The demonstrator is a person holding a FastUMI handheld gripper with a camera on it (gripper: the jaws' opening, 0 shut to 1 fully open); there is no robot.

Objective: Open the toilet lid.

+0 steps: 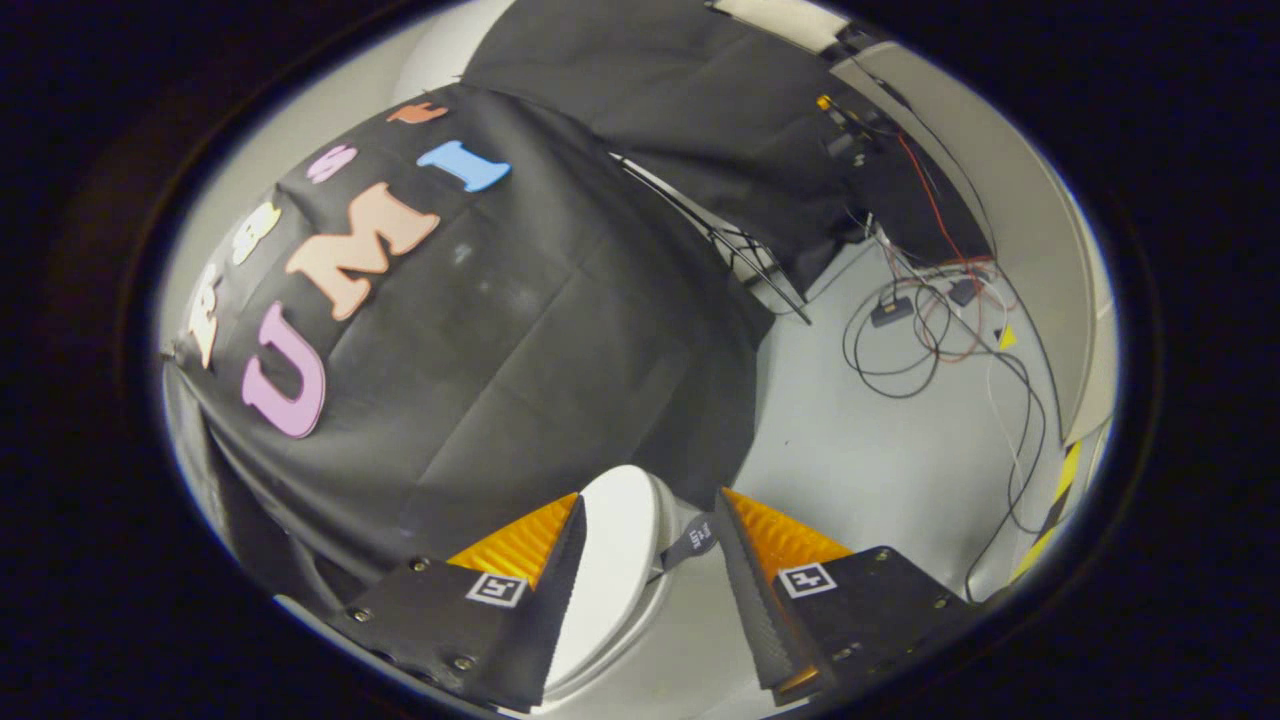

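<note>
Below, gripper (648,545) fingers apart, straddling white toilet lid (610,580) edge and strap (692,542); bare floor (850,450) beyond right finger.

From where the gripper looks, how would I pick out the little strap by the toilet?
Start at the white toilet lid, the big rounded shape lying between the open gripper's two orange-backed fingers. At the lid's edge nearest the grey floor, a short dark strap sticks out. It is the one dark, flat band there, unlike the thin cables farther off.
</note>
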